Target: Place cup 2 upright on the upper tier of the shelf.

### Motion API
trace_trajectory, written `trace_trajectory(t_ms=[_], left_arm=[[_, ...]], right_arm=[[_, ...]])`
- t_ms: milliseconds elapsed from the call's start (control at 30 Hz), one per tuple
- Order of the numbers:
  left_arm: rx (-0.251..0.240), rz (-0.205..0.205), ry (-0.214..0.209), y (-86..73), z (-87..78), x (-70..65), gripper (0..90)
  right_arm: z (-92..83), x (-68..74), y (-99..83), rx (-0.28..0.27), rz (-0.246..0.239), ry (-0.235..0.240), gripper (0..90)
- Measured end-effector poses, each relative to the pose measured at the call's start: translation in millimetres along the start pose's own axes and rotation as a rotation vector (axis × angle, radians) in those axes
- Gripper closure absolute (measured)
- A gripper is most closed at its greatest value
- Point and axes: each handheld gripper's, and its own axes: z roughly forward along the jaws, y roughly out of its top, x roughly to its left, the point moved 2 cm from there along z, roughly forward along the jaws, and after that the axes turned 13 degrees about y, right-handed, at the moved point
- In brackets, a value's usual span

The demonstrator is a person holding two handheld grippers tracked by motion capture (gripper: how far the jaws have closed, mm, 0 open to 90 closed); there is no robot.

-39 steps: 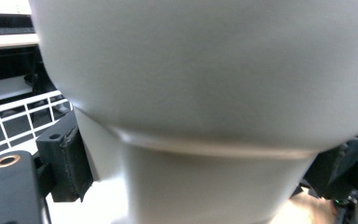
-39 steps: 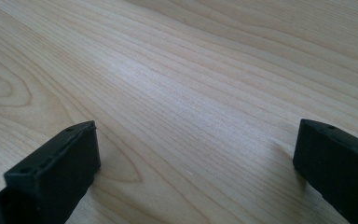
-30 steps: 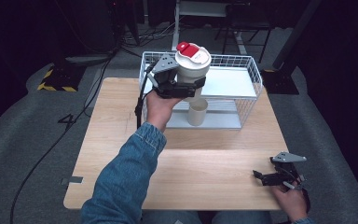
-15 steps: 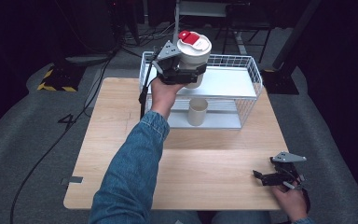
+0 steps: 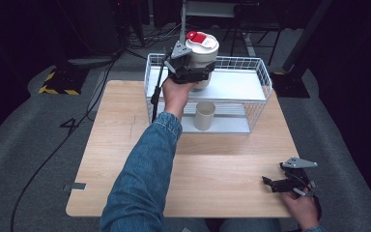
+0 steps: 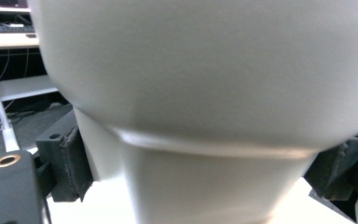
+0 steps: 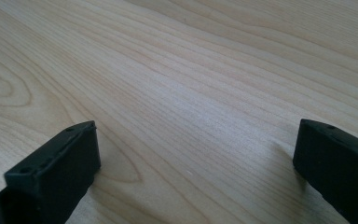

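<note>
high view: left tongs [image 5: 193, 72] are gripping a white plastic tumbler with a red flip lid [image 5: 202, 54], holding it upright in the air over the upper shelf of a white wire two-level rack [image 5: 263, 77] standing at the far edge of the light wooden tabletop [image 5: 125, 145]. a plain beige cylindrical cup [image 5: 205, 115] is standing on the rack's lower shelf, below the tumbler. a denim sleeve [image 5: 142, 179] is reaching forward from the bottom. right tongs [image 5: 270, 184] are lying low at the near right corner of the tabletop, well apart from the rack.

left gripper view: the tumbler's pale body [image 6: 200, 93] is sitting between both black jaws, pads pressing on its narrower lower part.

right gripper view: right tongs [image 7: 196, 163] are standing wide, holding nothing, wood grain showing between the jaws.
</note>
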Motion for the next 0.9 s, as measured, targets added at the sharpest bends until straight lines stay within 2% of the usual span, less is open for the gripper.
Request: trace_trajectory(t_ms=[467,800,900], left_arm=[[0.019,-0.008,-0.001,-5.7,9.7,-4.3,13.1],[0.028,0.008,-0.002,-9.6,11.7,-5.8,13.1],[0.029,-0.002,-0.003,-11.7,12.1,-5.6,13.1]], right_arm=[[0.0,0.0,0.0,0.000,0.001,0.000,0.6],[0.0,0.0,0.0,0.000,0.000,0.000,0.6],[0.0,0.0,0.0,0.000,0.000,0.000,0.6]])
